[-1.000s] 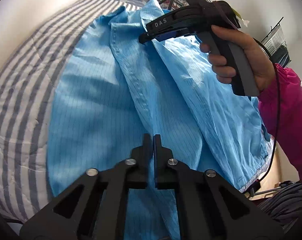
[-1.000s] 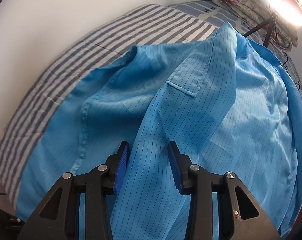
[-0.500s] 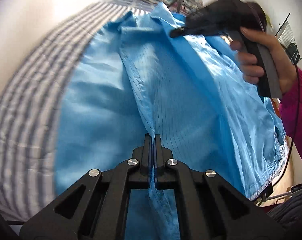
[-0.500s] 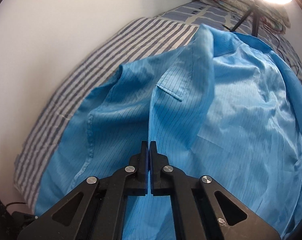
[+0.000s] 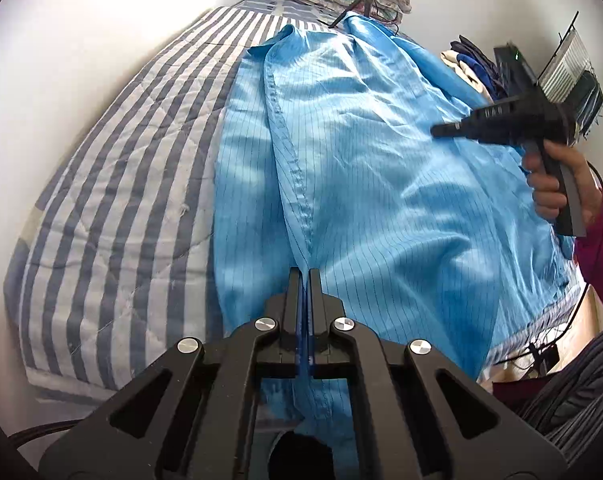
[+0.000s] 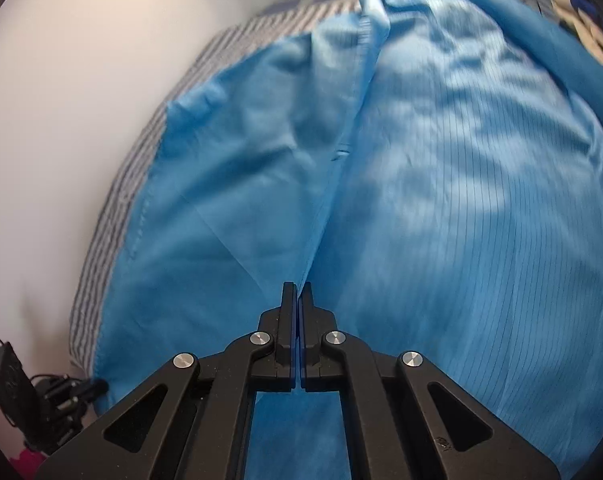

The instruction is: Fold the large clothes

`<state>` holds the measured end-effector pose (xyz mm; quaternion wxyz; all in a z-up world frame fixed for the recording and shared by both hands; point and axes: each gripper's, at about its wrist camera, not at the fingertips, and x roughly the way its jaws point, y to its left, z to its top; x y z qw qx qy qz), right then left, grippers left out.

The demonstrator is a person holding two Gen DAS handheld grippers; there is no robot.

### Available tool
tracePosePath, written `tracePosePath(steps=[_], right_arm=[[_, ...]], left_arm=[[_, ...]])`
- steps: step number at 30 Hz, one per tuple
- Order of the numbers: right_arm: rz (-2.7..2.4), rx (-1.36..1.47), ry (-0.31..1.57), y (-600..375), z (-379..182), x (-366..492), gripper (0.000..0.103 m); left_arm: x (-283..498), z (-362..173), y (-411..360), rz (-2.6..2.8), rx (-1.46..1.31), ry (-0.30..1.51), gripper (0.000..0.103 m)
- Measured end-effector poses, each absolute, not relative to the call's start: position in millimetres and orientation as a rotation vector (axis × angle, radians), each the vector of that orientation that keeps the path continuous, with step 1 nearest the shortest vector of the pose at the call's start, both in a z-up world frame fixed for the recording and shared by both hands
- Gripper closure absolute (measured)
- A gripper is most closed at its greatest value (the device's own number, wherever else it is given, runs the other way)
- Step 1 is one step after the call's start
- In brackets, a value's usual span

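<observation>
Striped bed (image 5: 113, 208): right tongs (image 6: 299, 300), parted a second ago, now clenched on blue coat (image 5: 365, 184) edge; left tongs (image 5: 305, 280) likewise clamp its placket. Panel flipped open; fold starting.

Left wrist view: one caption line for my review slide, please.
Left tongs shut on the placket edge of a light blue garment spread over a striped bed; right tongs pinch its far side.
</observation>
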<state>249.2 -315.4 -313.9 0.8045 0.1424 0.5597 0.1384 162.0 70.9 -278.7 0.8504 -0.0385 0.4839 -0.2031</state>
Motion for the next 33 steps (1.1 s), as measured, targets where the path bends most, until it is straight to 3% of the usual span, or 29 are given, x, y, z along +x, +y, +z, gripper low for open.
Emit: tracePosePath(steps=[14, 16, 17, 18, 20, 25, 27, 28, 33], right_arm=[[0.281, 0.076, 1.176, -303.0, -298.5, 300.7, 0.103], [0.277, 0.082, 1.150, -308.5, -290.5, 302.0, 0.098], [0.275, 0.091, 1.144, -310.2, -288.4, 302.3, 0.090], [0.275, 0.100, 1.140, -311.8, -287.7, 300.4, 0.086], [0.270, 0.115, 1.130, -319.6, -287.6, 299.1, 0.071], [0.246, 0.175, 1.142, -335.6, -293.9, 297.4, 0.070], [0.241, 0.197, 1.145, -341.0, -299.1, 298.6, 0.070], [0.238, 0.202, 1.145, -342.4, -300.5, 298.2, 0.070], [0.243, 0.237, 1.140, -349.6, -307.1, 303.3, 0.070]], left_arm=[[179.0, -278.4, 66.2, -0.400, -0.050, 1.004, 0.103], [177.9, -271.8, 69.3, -0.436, -0.038, 1.004, 0.103], [176.9, -268.8, 70.7, -0.449, -0.033, 1.008, 0.102], [175.6, -264.9, 73.0, -0.459, -0.026, 1.013, 0.098], [173.2, -254.3, 78.8, -0.467, -0.023, 0.996, 0.079], [198.0, -220.2, 86.1, -0.445, -0.056, 0.911, 0.072], [220.4, -211.2, 81.7, -0.440, -0.051, 0.880, 0.065], [235.7, -208.1, 77.3, -0.449, -0.047, 0.872, 0.056], [310.2, -200.2, 52.2, -0.459, -0.038, 0.841, 0.047]])
